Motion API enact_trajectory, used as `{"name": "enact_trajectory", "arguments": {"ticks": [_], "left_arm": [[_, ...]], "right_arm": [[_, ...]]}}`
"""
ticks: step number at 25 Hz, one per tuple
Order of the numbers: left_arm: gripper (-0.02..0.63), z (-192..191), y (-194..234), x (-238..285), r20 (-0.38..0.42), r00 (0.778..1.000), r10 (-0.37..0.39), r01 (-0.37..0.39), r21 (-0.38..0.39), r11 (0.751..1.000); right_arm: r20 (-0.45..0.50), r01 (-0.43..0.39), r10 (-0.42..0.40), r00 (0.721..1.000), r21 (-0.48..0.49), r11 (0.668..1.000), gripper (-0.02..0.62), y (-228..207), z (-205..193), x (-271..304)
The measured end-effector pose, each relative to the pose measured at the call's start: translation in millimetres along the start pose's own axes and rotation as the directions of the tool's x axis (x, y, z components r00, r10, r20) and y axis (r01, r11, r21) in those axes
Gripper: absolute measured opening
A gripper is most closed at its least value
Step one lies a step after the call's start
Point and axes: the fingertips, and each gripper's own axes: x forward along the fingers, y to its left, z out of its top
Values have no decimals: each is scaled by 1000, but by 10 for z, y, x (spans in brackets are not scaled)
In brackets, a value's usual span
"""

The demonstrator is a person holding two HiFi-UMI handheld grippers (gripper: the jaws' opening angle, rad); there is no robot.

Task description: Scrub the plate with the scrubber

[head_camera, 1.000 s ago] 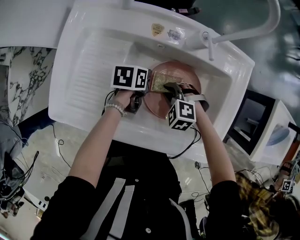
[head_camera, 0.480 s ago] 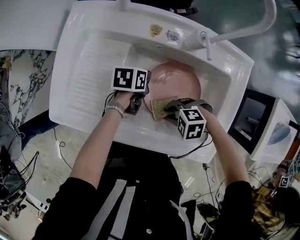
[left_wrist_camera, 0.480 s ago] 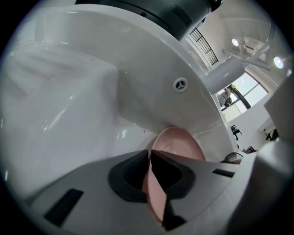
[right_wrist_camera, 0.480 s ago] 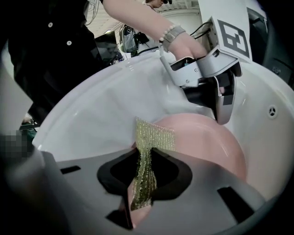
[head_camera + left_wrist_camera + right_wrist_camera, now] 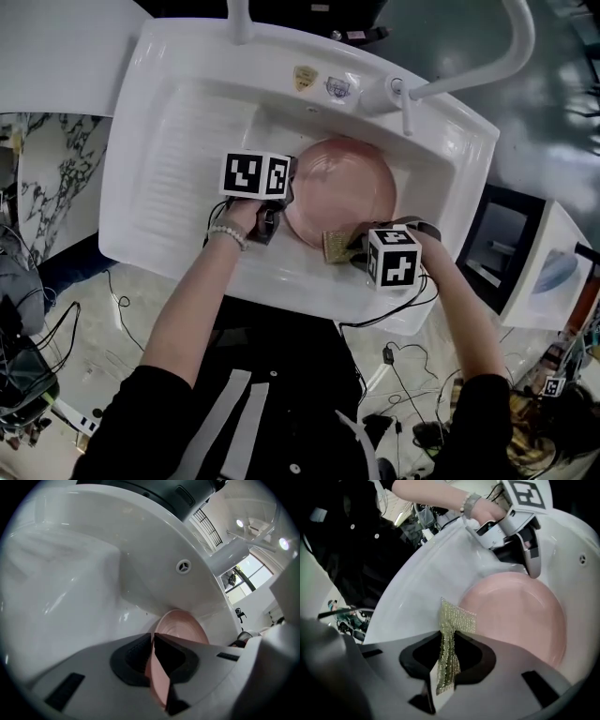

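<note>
- Head view: we see the pink plate [image 5: 342,187] lying in the basin of the white sink [image 5: 178,141], toward its back right corner and below the faucet [image 5: 469,61]. The left hand-held gripper [image 5: 281,208] sits at the plate's left rim. The right hand-held gripper [image 5: 352,248] carries the yellowish scrubber [image 5: 335,247] at the plate's near rim, close to the sink's front edge.
- Left gripper view: the jaws are closed on the plate [image 5: 180,627]. Its rim runs edge-on between the pads, so the plate is held steady, and the rest of it rises ahead against the basin wall.
- Right gripper view: the jaws are clamped on the scrubber [image 5: 449,644], a folded mesh standing up between them. Its free end shows over the white sink wall just beside the plate [image 5: 515,611]; we cannot tell whether it touches the rim. The plate's face looks smooth and pink, with no foam or dirt that we can make out.
- Our judgement: both grasps are made and the task is in its scrubbing phase, with the scrubber at the plate's edge and not on its face. We cannot read how much of the face has been covered, since nothing marks it. What is left, we think, is to bring the scrubber back across the face and work round to the far rim.
</note>
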Motion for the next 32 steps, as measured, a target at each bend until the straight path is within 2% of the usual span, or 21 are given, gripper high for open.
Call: {"name": "enact_trajectory", "arguments": {"ticks": [2,4,7,9,11,15,18,21,23,25,26,29,32], "left_arm": [[20,9,-4,3,2,1000,0,0,3,1000],[20,22,-4,-2,2,1000,10,-10,24,1000],[20,27,-4,-24,-1,999,43,-43,66,997],[21,42,6,-52,2,998,64,-64,89,994],[21,68,15,-96,9,997,75,-75,92,993],[20,157,-24,-249,46,996,82,-87,110,990],[0,224,-127,-408,77,996,54,-63,131,989],[0,316,-288,-605,118,993,16,-36,162,986],[0,431,-426,-779,174,985,-4,-30,197,980],[0,547,-596,-962,234,972,-35,-23,238,971],[0,590,-676,-1054,260,965,-47,-24,260,965],[0,690,-853,-1333,324,944,-66,-47,328,944],[0,769,-976,-1629,384,920,-78,-81,382,921]], "right_arm": [[92,34,-42,995,90,995,80,-81,88,-129],[198,88,-125,972,187,978,80,-211,181,-270],[327,177,-291,899,338,924,80,-426,298,-462],[367,236,-414,833,440,866,80,-572,331,-576],[377,298,-538,754,534,791,80,-706,332,-714],[340,356,-737,584,709,609,80,-863,272,-1048],[301,359,-832,466,795,489,80,-892,274,-1286],[276,358,-890,362,841,406,80,-858,347,-1534],[257,351,-920,297,866,356,80,-825,381,-1719],[250,347,-937,246,879,326,80,-770,413,-1886],[249,348,-940,232,882,319,80,-727,431,-1947],[248,348,-945,214,885,311,80,-587,506,-2080],[256,355,-953,166,886,299,80,-461,620,-2260]]}}
